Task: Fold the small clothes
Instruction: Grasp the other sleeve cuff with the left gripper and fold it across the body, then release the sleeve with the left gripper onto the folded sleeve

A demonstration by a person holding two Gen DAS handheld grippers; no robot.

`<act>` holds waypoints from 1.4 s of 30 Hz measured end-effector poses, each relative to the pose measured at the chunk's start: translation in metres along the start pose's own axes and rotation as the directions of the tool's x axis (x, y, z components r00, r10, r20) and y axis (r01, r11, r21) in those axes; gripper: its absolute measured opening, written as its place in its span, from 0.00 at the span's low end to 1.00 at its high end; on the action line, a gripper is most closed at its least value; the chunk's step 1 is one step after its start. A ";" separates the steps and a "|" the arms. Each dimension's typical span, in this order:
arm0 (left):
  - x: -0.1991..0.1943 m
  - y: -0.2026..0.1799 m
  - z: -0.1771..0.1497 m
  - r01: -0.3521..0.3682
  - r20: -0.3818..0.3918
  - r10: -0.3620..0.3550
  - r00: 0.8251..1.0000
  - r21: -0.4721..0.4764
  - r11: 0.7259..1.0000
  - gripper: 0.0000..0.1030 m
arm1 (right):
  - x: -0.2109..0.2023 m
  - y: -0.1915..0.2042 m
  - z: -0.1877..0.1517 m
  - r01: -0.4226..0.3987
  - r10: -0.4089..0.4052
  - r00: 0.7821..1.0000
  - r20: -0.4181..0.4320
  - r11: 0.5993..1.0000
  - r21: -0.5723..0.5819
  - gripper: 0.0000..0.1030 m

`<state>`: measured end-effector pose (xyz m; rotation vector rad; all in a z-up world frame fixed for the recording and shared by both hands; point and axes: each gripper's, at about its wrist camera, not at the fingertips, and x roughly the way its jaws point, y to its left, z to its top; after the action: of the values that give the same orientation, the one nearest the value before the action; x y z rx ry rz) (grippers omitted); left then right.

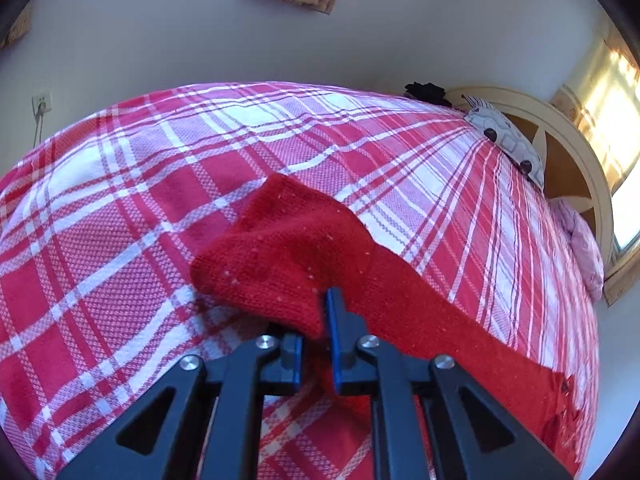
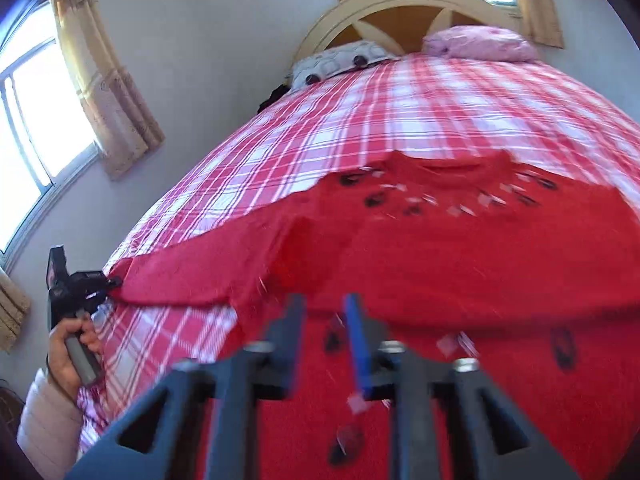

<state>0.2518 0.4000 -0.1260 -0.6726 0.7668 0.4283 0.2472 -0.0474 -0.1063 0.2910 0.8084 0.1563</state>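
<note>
A small red knit sweater (image 2: 440, 248) with black and silver decorations lies spread on the plaid bed cover (image 2: 360, 120), neck towards the headboard. In the left wrist view my left gripper (image 1: 316, 320) is shut on the cuff of its sleeve (image 1: 280, 248), which is bunched and lifted a little off the cover. The left gripper also shows in the right wrist view (image 2: 108, 282), at the sleeve's end by the bed's left edge. My right gripper (image 2: 324, 320) hovers over the sweater's lower body with its jaws apart, holding nothing.
The bed fills both views, with a red and white plaid cover (image 1: 120, 200). Pillows (image 2: 480, 44) and a curved wooden headboard (image 2: 400, 4) stand at the far end. Curtained windows (image 2: 36, 96) are on the wall. A dark item (image 1: 426, 92) lies at the bed's far edge.
</note>
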 end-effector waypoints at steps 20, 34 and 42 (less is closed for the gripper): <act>-0.028 -0.054 -0.002 0.003 0.120 -0.021 0.993 0.149 0.989 0.06 | -0.034 -0.038 -0.017 -0.170 0.162 0.985 0.060 0.967 0.189 0.08; -0.133 -0.274 -0.174 0.297 0.058 -0.441 0.896 0.660 0.690 0.06 | -0.111 -0.124 -0.039 -0.034 -0.013 0.990 0.144 0.945 0.326 0.08; -0.104 -0.325 -0.295 0.319 -0.145 -0.357 0.923 0.805 0.500 0.10 | -0.133 -0.152 -0.062 -0.005 -0.054 0.988 0.145 0.925 0.381 0.08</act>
<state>0.2274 -0.0476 -0.0768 0.0986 0.6745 -0.3095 0.1154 -0.2122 -0.1027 0.6528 0.6853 -0.0498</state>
